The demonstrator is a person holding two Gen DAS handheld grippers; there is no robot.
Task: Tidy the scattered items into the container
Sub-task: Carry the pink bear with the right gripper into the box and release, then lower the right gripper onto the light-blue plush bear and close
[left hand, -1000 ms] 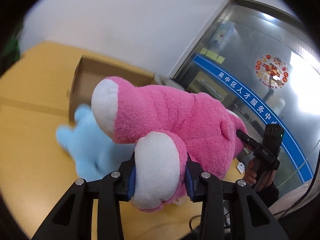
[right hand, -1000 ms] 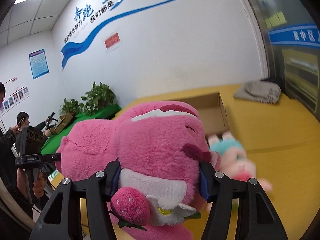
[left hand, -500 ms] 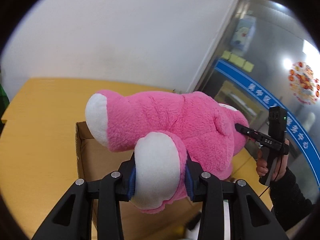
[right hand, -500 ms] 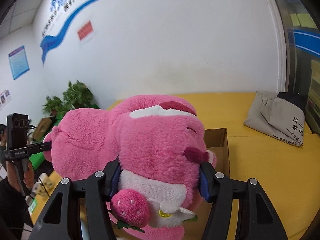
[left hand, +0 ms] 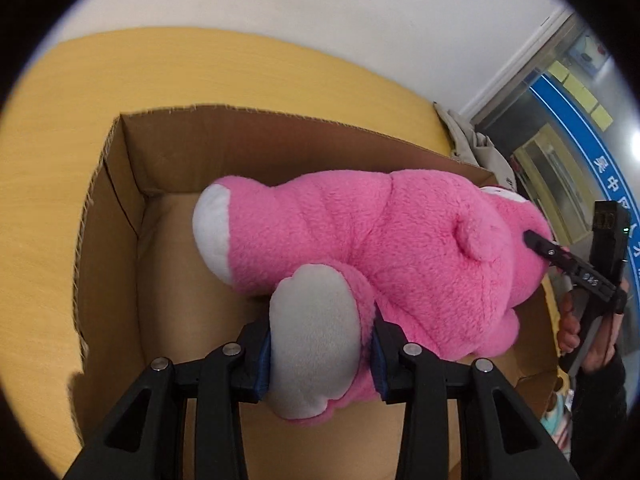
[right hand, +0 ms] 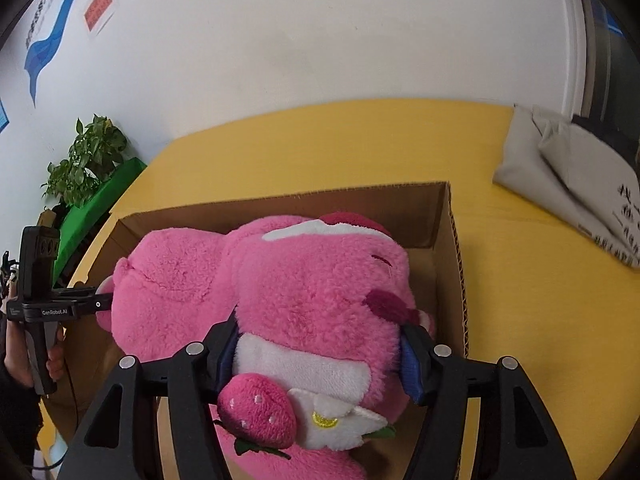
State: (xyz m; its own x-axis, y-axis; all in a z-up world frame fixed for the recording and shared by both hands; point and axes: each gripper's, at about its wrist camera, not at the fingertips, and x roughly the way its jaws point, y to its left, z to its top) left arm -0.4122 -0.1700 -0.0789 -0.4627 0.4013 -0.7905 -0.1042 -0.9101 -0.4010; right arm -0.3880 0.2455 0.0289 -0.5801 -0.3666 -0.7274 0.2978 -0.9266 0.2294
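**Pink plush bear being held over an open cardboard box by two handheld grippers**

The words "GenRobot.AI" are showing in white on the side of the left gripper (right hand: 60,312), seen from the right wrist view. Dark characters are printed on a grey cloth bag (right hand: 576,184) lying on the yellow surface (right hand: 320,148) to the right of the box, too skewed to read. A red notice (right hand: 100,8) and blue lettering on the white wall are too blurred to make out; so is the white writing on a blue band (left hand: 592,152) across a glass door.

The pink plush bear (left hand: 400,248) is lying sideways within the opening of the cardboard box (left hand: 132,184), filling most of it; whether it is touching the box floor is hidden by its own bulk. The near box wall is cut off by the frame edge.

The left gripper (left hand: 320,344) is clamping its jaws on the bear's white-soled foot. The right gripper (right hand: 320,344) has the bear's head between its jaws, which are opening: the left blue pad is touching the white muzzle, while the right pad is sitting just beside the fur. A plush strawberry (right hand: 256,412) and white flower (right hand: 340,420) are hanging below the muzzle.

A person's hand (left hand: 576,328) is gripping the right gripper's handle.
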